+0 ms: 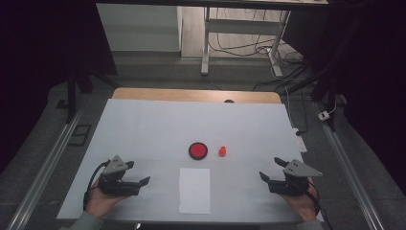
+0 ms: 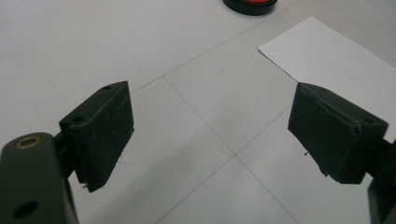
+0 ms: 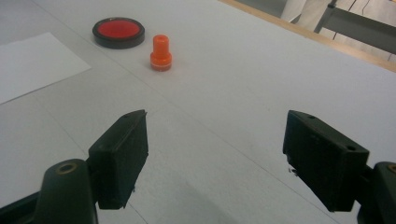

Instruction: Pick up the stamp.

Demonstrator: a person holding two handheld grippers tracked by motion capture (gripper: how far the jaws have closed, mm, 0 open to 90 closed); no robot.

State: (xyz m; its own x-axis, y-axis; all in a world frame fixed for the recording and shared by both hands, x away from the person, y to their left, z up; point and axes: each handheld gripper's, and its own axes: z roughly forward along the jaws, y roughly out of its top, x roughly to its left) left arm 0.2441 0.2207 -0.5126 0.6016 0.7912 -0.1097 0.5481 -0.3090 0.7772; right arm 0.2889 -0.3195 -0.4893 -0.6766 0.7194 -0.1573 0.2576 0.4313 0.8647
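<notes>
**Two open hand-held grippers rest either side of a stamp, an ink pad and a sheet of paper**

At the left of the high view, the left hand-held gripper [image 1: 136, 178] sits low over the desk [image 1: 143, 129], held in the person's left hand [image 1: 103, 199]; its jaws stand well apart with nothing between them, and in the left gripper view only the bare white surface lies between the two black pads. Toward the middle, a white sheet of paper [image 1: 194, 190] lies flat near the front edge; just beyond it sits a round black pad with a red centre [image 1: 197, 150]. Just beside that pad, to its right and not touching it, an orange stamp [image 1: 222, 151] stands upright (the right gripper view shows it clearly, knob up). At the right, the right hand-held gripper [image 1: 270, 168] is held in the person's right hand [image 1: 299, 201]; its jaws are likewise spread wide and empty, pointing inward toward the stamp, which stands well apart from both grippers.
</notes>
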